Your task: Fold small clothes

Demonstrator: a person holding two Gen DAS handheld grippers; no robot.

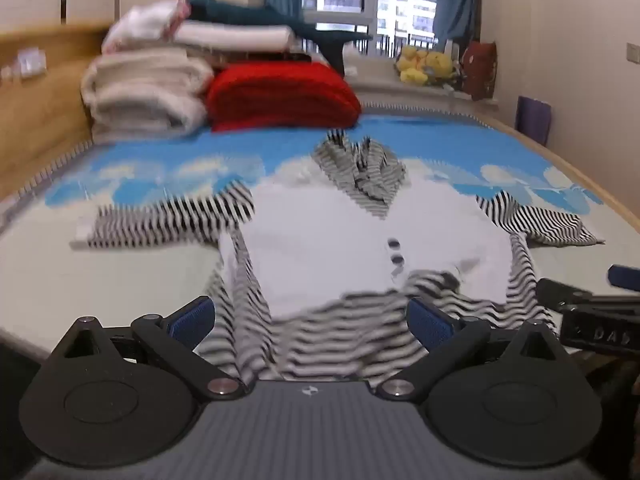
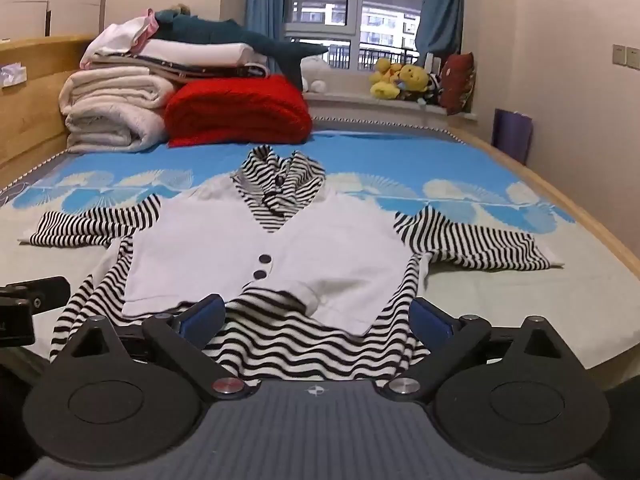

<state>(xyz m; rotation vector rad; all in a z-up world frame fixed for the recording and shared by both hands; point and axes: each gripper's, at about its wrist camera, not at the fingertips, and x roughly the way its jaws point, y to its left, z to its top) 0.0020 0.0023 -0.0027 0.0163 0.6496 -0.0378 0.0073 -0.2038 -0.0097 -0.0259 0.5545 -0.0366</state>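
A small striped shirt with a white vest front (image 2: 280,248) lies flat on the bed, collar away from me, both striped sleeves spread to the sides. Two dark buttons sit on the vest. In the left wrist view the same shirt (image 1: 352,248) looks blurred. My left gripper (image 1: 312,320) stands open over the striped hem, its blue pads apart and nothing pinched. My right gripper (image 2: 316,316) is open too, over the hem near the bed's front edge. Each gripper shows at the edge of the other's view.
Folded white blankets (image 2: 112,112) and a red blanket (image 2: 236,112) are stacked at the bed's far left by the wooden headboard (image 2: 24,120). Plush toys (image 2: 396,78) sit on the window sill. The blue and white bedsheet (image 2: 440,168) lies around the shirt.
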